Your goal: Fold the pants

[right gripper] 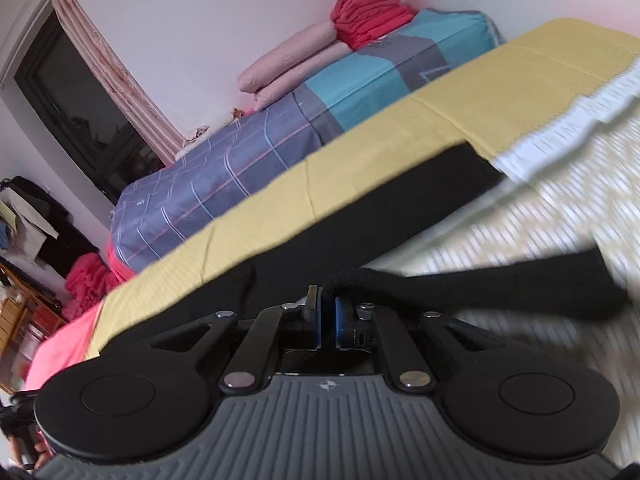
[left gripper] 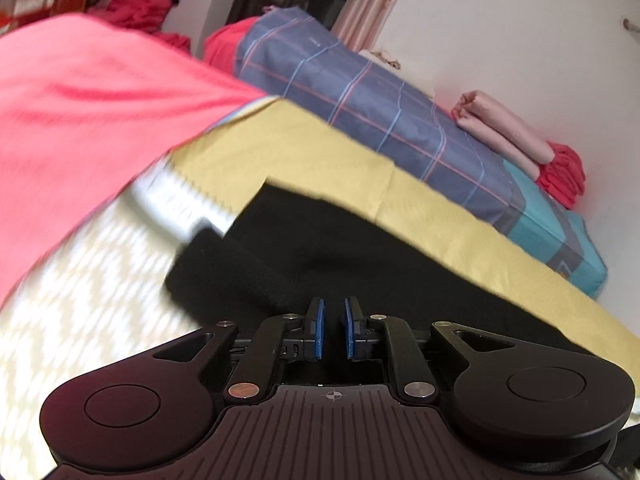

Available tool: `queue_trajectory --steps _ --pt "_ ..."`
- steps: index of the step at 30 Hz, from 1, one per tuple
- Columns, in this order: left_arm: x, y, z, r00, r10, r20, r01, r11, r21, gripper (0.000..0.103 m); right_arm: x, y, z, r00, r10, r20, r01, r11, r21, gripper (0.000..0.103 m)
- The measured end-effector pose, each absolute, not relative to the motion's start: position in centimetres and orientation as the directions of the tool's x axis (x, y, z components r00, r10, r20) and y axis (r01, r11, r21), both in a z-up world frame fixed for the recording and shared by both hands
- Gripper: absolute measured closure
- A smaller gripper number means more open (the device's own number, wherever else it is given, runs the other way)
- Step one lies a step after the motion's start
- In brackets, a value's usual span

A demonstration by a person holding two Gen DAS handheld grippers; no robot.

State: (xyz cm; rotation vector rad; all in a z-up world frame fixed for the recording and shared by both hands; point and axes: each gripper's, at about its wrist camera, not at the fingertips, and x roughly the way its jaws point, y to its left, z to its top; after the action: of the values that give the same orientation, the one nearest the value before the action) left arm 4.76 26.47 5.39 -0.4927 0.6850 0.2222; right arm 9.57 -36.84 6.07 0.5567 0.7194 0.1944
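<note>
Black pants (left gripper: 304, 256) lie on a bed over a yellow sheet (left gripper: 304, 148) and a white patterned cloth (left gripper: 92, 280). My left gripper (left gripper: 335, 304) hovers over the pants with a narrow gap between its blue pads (left gripper: 318, 320), and nothing shows between them. In the right wrist view the pants (right gripper: 400, 208) stretch across the yellow sheet (right gripper: 440, 108). My right gripper (right gripper: 327, 300) is shut on an edge of the pants, and a black strip of fabric (right gripper: 520, 288) runs from it to the right, lifted above the patterned cloth (right gripper: 560, 220).
A blue plaid mattress (left gripper: 360, 92) lies behind the yellow sheet, with folded pink cloth (left gripper: 504, 128) and red cloth (left gripper: 560, 176) on it. A pink-red blanket (left gripper: 80, 100) covers the left. A dark window with a curtain (right gripper: 80, 100) is in the wall.
</note>
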Motion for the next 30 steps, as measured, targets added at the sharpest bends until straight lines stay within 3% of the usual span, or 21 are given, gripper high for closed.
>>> queue_trajectory --steps 2,7,10,11,14,15,16,17,21,26,30 --pt "8.6 26.6 5.4 0.750 0.079 -0.656 -0.370 0.873 -0.317 0.036 13.2 -36.7 6.0 0.733 0.369 -0.572 0.024 0.826 0.564 0.095" --pt "17.1 26.8 3.9 0.696 0.125 -0.707 -0.381 0.899 -0.217 0.036 23.2 -36.4 3.0 0.694 0.403 -0.597 0.096 0.770 0.631 0.094" --pt "17.4 27.2 4.5 0.696 0.129 -0.706 -0.390 0.894 -0.221 0.011 26.3 -35.8 0.4 0.629 0.360 -0.689 0.189 0.789 0.585 0.089" --pt "16.5 27.3 5.2 0.720 0.123 -0.683 -0.378 0.895 -0.237 0.000 26.2 -35.6 0.3 0.636 0.361 -0.681 0.168 0.797 0.580 0.085" --pt "12.2 27.3 7.6 0.792 0.160 -0.589 -0.356 0.905 -0.234 0.000 24.2 -35.0 1.9 0.704 0.303 -0.643 0.108 0.848 0.518 0.067" --pt "10.5 27.2 8.1 0.808 0.194 -0.556 -0.365 0.906 -0.214 0.000 23.5 -34.4 2.7 0.726 0.262 -0.636 0.104 0.873 0.477 0.052" --pt "9.0 27.2 8.5 0.815 0.230 -0.531 -0.380 0.905 -0.192 0.000 22.8 -33.4 3.7 0.747 0.215 -0.630 0.092 0.904 0.418 0.030" --pt "7.7 27.3 8.7 0.818 0.260 -0.513 -0.397 0.900 -0.178 0.000 22.2 -31.8 4.6 0.766 0.167 -0.620 0.068 0.939 0.337 0.023" --pt "3.7 28.1 7.1 0.801 0.338 -0.494 -0.480 0.855 -0.195 0.000 20.4 -23.6 7.2 0.781 0.145 -0.607 -0.132 0.989 0.067 0.021" --pt "1.4 29.5 3.8 0.760 0.440 -0.479 -0.587 0.781 -0.214 0.000 15.7 -9.7 8.8 0.609 0.541 -0.580 -0.627 0.777 0.066 0.021" --pt "0.9 31.8 3.2 0.748 0.447 -0.491 -0.618 0.738 -0.269 0.000 9.6 2.6 6.5 0.436 0.663 -0.609 -0.874 0.474 -0.110 0.021"
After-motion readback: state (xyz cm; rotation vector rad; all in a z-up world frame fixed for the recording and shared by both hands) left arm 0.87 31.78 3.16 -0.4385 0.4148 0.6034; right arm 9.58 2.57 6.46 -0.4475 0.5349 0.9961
